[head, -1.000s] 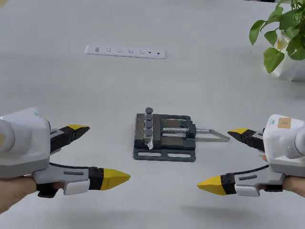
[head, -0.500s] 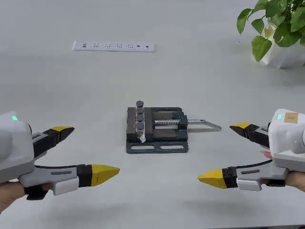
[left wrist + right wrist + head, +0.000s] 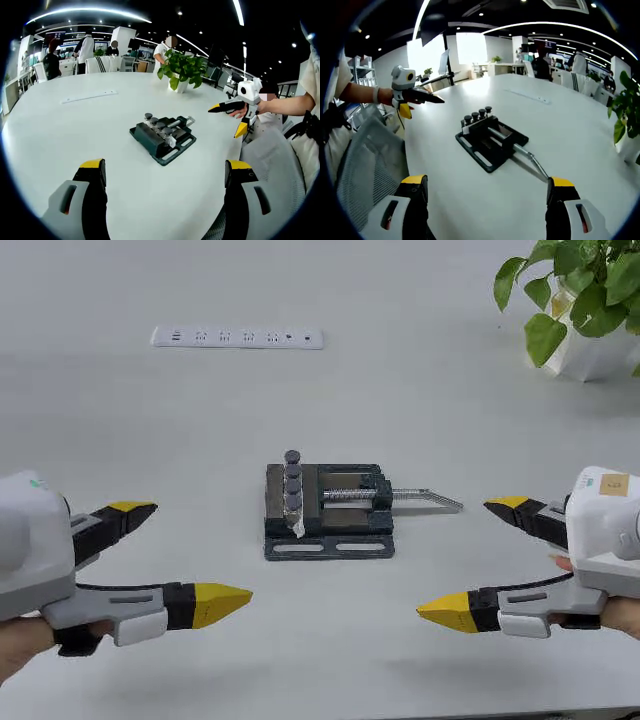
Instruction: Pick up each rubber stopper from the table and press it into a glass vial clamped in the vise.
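Left gripper: the white hand-held left gripper [image 3: 200, 550] with yellow-tipped black jaws is held low over the pale grey table [image 3: 450, 400], its jaws spread wide and nothing gripped.
Stoppers: four dark round rubber stoppers [image 3: 293, 480] are lined up on top of the clear glass vials [image 3: 297, 524], which are clamped in the dark metal bench vise [image 3: 345, 525]. How deeply each is seated cannot be told.
Right gripper: the matching right gripper [image 3: 455, 558] is also held wide open and empty, well apart from the vise.
Risk, glass: a vial could be cracked or tilted if a stopper were pressed off-centre.
Risk, clamp: the clamp could be loosened if the vise's bent steel handle [image 3: 430, 498] were knocked.
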The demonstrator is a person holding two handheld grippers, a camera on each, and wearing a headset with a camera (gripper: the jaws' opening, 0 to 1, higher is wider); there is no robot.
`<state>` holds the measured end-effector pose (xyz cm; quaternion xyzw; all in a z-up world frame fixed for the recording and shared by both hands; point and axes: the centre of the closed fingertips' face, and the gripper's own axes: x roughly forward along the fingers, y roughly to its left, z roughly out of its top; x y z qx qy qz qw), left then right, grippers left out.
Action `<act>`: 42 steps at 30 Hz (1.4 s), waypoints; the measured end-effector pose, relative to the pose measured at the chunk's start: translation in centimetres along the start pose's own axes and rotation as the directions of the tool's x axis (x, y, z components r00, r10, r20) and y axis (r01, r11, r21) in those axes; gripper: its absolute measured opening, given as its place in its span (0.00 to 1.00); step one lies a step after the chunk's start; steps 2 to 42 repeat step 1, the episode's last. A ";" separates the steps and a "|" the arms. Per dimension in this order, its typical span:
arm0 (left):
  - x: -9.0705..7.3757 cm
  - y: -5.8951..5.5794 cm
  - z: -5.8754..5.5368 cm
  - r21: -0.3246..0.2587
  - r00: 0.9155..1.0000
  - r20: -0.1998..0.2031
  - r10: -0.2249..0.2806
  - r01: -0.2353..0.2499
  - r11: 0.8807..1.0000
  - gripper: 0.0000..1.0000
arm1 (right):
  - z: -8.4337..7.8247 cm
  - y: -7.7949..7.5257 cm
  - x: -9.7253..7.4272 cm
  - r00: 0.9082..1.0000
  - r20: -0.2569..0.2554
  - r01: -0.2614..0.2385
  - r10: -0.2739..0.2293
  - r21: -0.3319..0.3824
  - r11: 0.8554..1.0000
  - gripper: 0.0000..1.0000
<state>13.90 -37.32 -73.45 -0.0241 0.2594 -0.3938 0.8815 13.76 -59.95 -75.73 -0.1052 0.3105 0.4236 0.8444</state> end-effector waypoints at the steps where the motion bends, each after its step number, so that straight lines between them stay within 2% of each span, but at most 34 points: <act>1: 0.0 0.0 0.0 0.001 1.000 0.000 0.000 0.000 1.000 0.99 | 0.0 0.0 0.0 1.000 0.000 0.001 -0.001 -0.001 1.000 0.98; 42: 0.0 0.0 0.0 0.001 1.000 0.000 0.000 0.000 1.000 0.99 | 0.0 0.0 0.0 1.000 0.000 0.001 -0.001 -0.001 1.000 0.98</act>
